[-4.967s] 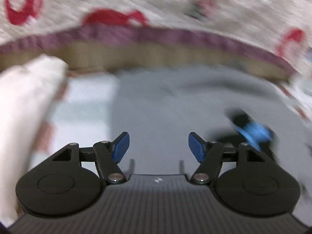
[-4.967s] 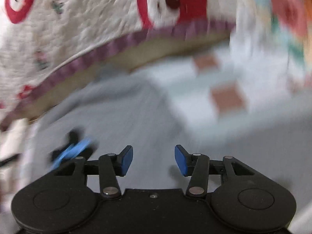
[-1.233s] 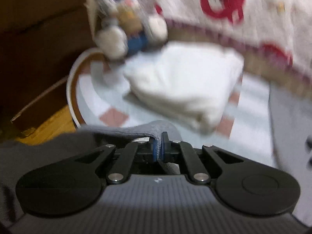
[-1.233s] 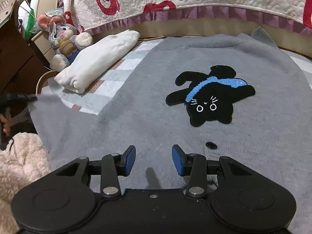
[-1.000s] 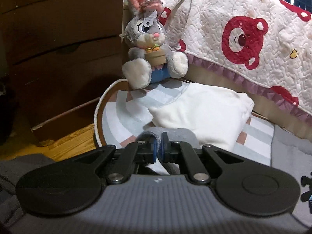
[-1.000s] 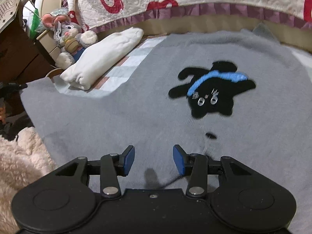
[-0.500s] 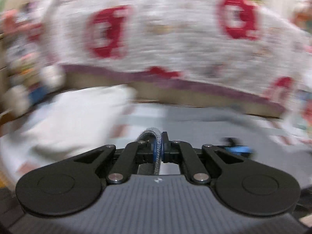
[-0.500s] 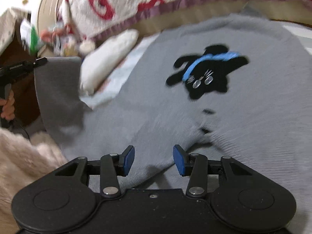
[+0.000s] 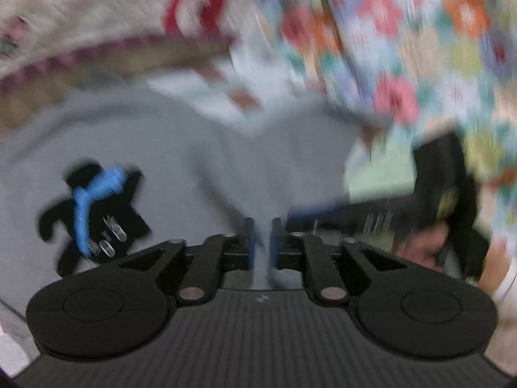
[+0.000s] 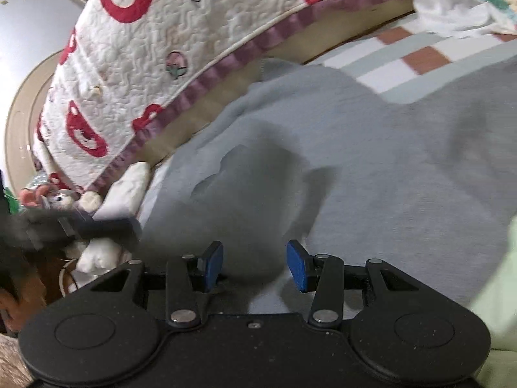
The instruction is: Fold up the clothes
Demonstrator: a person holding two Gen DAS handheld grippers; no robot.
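left wrist: close, angled down | right wrist: close, angled down | shared: grey sweater (image 9: 181, 148)

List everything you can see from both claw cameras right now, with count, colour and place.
Sweater: one, grey, spread on the sheet.
Cat patch: one, black with blue, on the sweater.
Quilt: one, white with red bears, purple trim, behind the sweater.
Sheet: one, pale stripes with brown squares, under the sweater.
Folded garment: one, white, left of the sweater.
Plush toy: one, blurred, far left.
Floral fabric: one, multicoloured, right side.
Left claw: jaws just opening, grey fabric in the gap.
Right claw: open, empty, over the sweater.
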